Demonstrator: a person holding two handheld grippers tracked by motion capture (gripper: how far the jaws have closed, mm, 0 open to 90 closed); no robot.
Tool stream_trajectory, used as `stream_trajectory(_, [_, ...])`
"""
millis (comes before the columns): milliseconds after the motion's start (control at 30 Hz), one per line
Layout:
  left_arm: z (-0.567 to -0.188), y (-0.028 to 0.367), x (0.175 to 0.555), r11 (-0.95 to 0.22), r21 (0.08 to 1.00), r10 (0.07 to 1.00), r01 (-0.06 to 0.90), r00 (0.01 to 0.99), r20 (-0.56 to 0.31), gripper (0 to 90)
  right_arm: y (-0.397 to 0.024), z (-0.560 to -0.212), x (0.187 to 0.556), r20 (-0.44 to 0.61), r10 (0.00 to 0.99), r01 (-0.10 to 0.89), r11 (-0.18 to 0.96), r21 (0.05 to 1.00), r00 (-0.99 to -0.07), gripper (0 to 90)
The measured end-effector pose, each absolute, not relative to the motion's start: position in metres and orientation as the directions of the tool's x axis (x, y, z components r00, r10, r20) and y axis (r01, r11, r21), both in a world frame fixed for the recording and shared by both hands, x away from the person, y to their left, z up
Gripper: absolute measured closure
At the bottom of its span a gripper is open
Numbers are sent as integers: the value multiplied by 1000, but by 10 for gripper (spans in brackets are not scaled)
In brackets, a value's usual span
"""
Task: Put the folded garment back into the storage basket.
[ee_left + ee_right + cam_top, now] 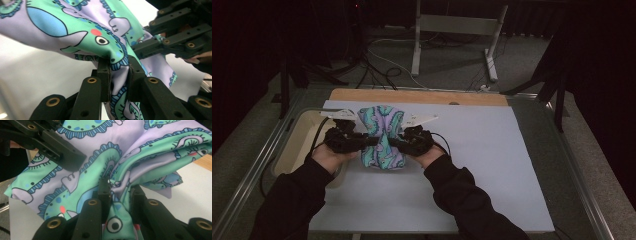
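So from the high view: both hands are in at the middle of the desk [492, 165], and the patterned cloth [382, 136] sits bunched up between them, on the pale sheet near the left side, right by a cream tray [294, 145] at the desk's left edge. The left tongs [364, 142] and the right tongs [394, 143] come at the cloth from opposite sides and meet around its waist, so it's pinched in the middle and flares out above and below. Looks to me like a fold or a gather in progress, not a finished one: the thing is lumpy, nothing flat or squared off yet.

Left gripper view: the tongs [119, 72] are clenched on a ridge of the cloth [75, 32], fabric squeezed tight between the two black jaws and spilling out over them. The other gripper [175, 40] is just beside, biting the same cloth from the far side.

Right gripper view: same story, tongs [119, 191] clamped on a bunched fold of the cloth [155, 150], with several layers stacked up on the right. The left gripper [50, 147] is close in at upper left.

My read: grip is done on both sides, and the cloth looks at least partly lifted off the desk. What's left is the actual laying out or folding down, and letting go.
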State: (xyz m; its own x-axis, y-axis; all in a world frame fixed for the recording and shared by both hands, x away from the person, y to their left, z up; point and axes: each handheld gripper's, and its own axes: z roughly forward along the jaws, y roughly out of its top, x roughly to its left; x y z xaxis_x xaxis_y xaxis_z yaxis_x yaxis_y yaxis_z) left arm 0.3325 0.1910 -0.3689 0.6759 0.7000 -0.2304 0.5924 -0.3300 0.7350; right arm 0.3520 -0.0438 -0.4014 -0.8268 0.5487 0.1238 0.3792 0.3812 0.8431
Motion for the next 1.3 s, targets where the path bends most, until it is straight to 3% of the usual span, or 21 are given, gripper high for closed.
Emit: stream_trajectory(1300, [-353, 296, 313, -234, 733, 782, 639, 571, -248, 773, 66, -376, 347, 47, 476, 282, 436, 854, -878, 770])
